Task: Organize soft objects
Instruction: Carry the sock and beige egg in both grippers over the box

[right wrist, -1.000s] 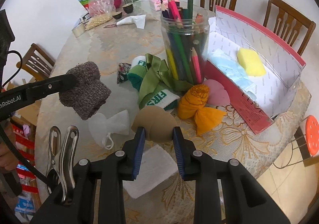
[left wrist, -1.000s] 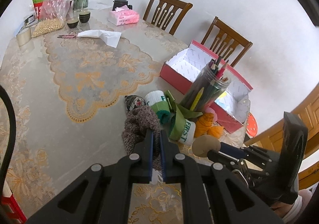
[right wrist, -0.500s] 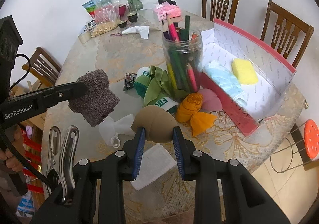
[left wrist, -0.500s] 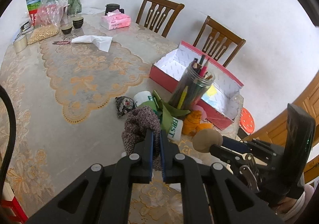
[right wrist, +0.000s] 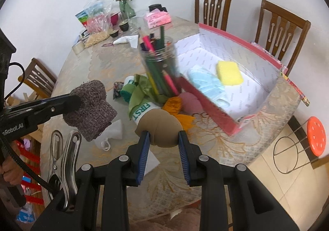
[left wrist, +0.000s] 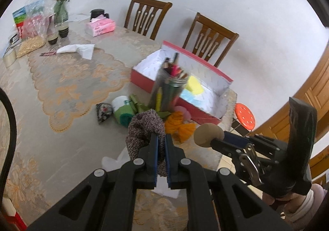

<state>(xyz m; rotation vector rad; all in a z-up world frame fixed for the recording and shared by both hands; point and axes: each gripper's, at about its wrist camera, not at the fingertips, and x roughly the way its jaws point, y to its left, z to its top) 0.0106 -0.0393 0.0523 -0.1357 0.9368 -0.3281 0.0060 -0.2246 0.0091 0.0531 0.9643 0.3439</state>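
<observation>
My left claw [left wrist: 161, 138] pinches a speckled grey-brown knit [left wrist: 144, 128]; my right claw [right wrist: 163, 138] pinches a plain tan pad [right wrist: 159, 128]. The red box [right wrist: 213, 116], white-lined, shows a yellow sponge [right wrist: 229, 71] and pale blue cloth [right wrist: 205, 83]. The tablecloth [left wrist: 67, 87] is beige with orange lace flowers.

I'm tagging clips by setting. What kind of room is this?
Most likely a home dining room: a round table with a lace cloth, wooden dining chairs, and household clutter such as a tissue pack and a small vase.

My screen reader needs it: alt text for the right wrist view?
The right gripper holds a tan rounded soft pad above a lace-covered table; the left gripper holds a brown knitted sock beside it, facing a red cardboard box.
</observation>
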